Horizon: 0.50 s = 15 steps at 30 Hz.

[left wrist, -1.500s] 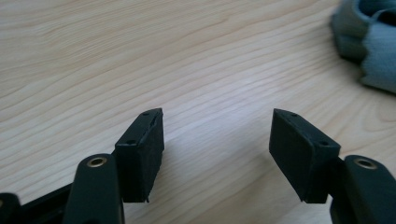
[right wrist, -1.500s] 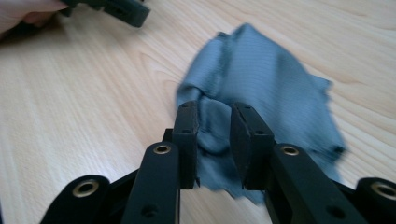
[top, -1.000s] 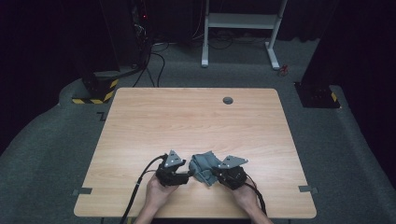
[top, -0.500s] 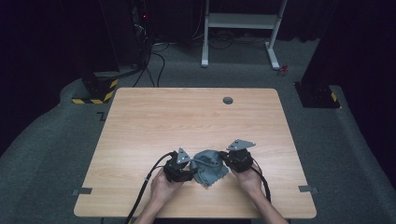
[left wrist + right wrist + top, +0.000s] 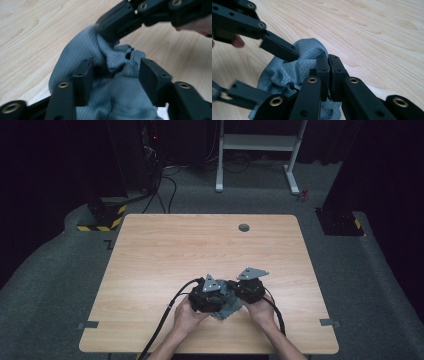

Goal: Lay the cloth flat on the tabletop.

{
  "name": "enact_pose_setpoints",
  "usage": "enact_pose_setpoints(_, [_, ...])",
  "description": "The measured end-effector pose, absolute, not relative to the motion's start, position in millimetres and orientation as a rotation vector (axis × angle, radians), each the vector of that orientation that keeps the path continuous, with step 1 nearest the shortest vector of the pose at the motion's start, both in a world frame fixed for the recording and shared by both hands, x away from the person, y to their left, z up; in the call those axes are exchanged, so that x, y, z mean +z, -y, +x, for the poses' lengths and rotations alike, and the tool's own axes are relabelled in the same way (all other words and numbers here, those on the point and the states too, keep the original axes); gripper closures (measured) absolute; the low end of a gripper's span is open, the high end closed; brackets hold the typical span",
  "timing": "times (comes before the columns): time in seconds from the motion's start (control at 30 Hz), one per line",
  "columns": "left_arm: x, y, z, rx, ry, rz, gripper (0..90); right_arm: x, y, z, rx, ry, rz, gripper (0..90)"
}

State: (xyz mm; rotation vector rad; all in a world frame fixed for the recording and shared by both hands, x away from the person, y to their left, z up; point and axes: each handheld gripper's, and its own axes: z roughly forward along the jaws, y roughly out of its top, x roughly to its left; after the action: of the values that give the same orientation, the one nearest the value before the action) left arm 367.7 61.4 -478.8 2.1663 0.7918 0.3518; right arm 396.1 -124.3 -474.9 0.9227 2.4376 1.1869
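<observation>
The wooden table [image 5: 165,255] carries a crumpled grey cloth [image 5: 117,95] near its front edge — bunched between both hands. The left tongs [image 5: 116,75] stand released, jaws apart either side of the cloth's folds. The right tongs [image 5: 328,65] are clenched, seemingly pinching a fold of cloth, though the blur hides the contact.

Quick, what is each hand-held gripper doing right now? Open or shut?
Left hand-held gripper: open, jaws apart on either side of the grey cloth.
Right hand-held gripper: shut, pinching the grey cloth.
</observation>
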Motion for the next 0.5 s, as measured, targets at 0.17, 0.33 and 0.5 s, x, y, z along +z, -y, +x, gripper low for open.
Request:
enact_pose_setpoints(0.17, [-476.2,-66.1,375.7,0.35,-0.811,2.161,79.7,-475.0,128.5,394.3,1.25,-2.423,0.926,75.9])
enact_pose_setpoints(0.33, [-468.9,-81.7,381.3,0.371,-0.845,2.116,85.3,-477.3,147.6,384.8,1.31,-2.376,0.966,65.5])
enact_pose_setpoints(0.5, [-465.8,-90.8,385.1,0.369,-0.868,2.09,85.1,-494.3,151.0,377.8,1.246,-2.448,0.974,63.0])
